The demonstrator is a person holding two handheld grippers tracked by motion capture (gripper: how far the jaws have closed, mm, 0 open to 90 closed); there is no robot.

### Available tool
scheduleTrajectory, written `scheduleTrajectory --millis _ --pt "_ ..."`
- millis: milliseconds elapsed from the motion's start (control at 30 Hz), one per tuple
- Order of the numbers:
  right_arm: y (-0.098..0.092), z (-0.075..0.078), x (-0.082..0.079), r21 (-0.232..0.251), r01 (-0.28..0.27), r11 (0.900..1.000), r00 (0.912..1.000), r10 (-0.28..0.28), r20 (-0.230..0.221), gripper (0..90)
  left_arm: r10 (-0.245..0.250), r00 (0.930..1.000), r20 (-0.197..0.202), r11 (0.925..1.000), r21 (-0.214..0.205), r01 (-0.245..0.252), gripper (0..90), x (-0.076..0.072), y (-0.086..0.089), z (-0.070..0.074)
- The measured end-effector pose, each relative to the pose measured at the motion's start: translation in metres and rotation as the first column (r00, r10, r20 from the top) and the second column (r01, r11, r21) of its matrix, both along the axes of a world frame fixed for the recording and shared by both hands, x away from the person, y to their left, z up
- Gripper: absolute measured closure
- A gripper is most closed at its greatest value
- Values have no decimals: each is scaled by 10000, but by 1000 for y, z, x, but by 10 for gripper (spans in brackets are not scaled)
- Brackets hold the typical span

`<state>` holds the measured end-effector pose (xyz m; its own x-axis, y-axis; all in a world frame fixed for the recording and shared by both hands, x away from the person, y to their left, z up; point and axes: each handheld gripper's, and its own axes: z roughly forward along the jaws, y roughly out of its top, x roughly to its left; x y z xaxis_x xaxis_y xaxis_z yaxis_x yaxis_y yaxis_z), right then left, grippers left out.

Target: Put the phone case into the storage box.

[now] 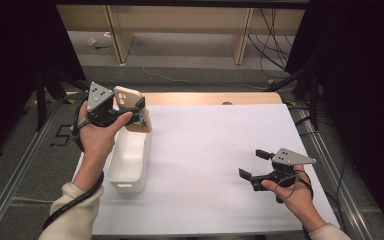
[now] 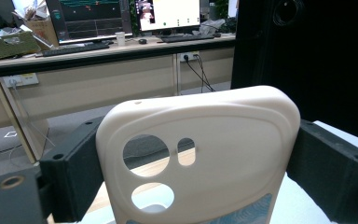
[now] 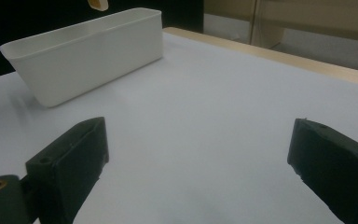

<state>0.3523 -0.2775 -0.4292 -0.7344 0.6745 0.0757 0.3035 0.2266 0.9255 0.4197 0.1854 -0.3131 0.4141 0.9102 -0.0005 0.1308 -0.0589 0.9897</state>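
Two grippers: left gripper (image 1: 141,111) clamps a phone case (image 1: 128,98) over the white bin (image 1: 128,167), and an early release could drop it outside; right gripper (image 1: 254,164) open, empty.

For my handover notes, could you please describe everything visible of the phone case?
The phone case is cream, smooth, plastic-looking, with rounded corners, two round camera holes and a smaller slot. A bluish print shows at its lower edge. It stands upright, clamped at its sides by the left gripper, above the far end of the white bin.

phone case (image 1: 128,100) above bin's (image 1: 129,165) far end, table's (image 1: 215,150) left.
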Motion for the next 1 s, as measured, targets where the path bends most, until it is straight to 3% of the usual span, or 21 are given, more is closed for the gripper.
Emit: scheduleTrajectory --millis 1000 --pt "0 0 0 -16 -35 10000 10000 35 -14 64 80 10000 -2 9998 201 -80 105 6 7 -7"
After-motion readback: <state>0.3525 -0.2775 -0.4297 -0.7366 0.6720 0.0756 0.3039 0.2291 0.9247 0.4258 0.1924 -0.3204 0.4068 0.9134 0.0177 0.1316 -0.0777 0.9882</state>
